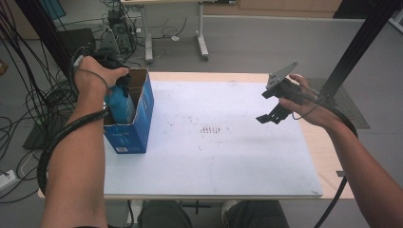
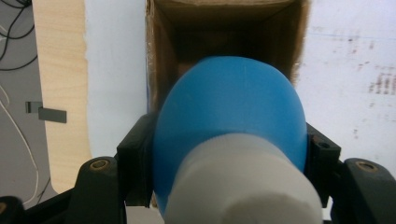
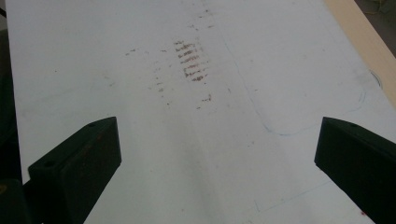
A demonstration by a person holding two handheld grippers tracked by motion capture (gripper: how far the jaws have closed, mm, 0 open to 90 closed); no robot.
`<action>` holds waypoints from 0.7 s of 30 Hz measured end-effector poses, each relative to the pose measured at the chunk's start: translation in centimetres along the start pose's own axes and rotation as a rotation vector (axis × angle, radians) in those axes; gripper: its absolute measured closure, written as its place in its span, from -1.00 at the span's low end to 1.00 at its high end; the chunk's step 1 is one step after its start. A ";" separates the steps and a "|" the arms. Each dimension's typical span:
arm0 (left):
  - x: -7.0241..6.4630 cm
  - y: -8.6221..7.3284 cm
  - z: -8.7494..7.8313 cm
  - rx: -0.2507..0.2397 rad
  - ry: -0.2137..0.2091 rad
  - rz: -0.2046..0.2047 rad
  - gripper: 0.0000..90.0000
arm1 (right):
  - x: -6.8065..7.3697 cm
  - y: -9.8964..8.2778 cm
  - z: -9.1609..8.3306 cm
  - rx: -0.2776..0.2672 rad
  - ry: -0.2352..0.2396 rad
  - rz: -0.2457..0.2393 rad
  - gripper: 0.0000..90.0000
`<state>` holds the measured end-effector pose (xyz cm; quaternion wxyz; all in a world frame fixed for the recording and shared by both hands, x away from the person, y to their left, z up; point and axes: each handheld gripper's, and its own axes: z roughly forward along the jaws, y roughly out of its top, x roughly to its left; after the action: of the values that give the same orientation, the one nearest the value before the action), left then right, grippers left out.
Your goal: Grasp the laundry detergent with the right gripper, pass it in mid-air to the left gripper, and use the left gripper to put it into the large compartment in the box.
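Observation:
A blue bottle [image 2: 229,116] with a white cap [image 2: 243,186] sits between the jaws of my left gripper [image 2: 229,154], which is shut on it. The bottle points down into the open top of a blue cardboard box [image 1: 135,118] at the left of the white board; its brown inside [image 2: 224,28] shows beyond the bottle. In the high view the left gripper [image 1: 119,92] and the bottle [image 1: 118,105] are partly inside the box. My right gripper [image 1: 271,114] hangs above the right side of the board, its jaws wide apart and empty, also seen as the right gripper [image 3: 217,158].
The white board [image 1: 214,142] lies on a wooden table [image 1: 328,156] and bears brown smudges [image 1: 210,129] near its middle. Cables [image 1: 28,104] hang at the left, a black frame post [image 1: 361,42] stands at the right, and another table's legs [image 1: 202,42] stand beyond.

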<state>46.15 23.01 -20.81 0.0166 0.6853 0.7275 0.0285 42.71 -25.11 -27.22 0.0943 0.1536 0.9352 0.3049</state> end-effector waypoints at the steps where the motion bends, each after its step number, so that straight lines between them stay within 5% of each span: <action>1: 0.0 0.0 0.4 -0.001 0.005 0.002 -0.19 | 0.0 0.0 0.1 0.005 0.000 0.002 -0.99; 21: -0.7 -0.1 5.8 0.003 -0.001 0.018 -0.19 | -0.2 -1.0 1.4 0.017 0.007 0.025 -0.99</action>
<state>46.42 22.39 -26.63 0.0157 0.6919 0.7214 0.0269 43.02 -25.19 -28.88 0.0861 0.1653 0.9360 0.2987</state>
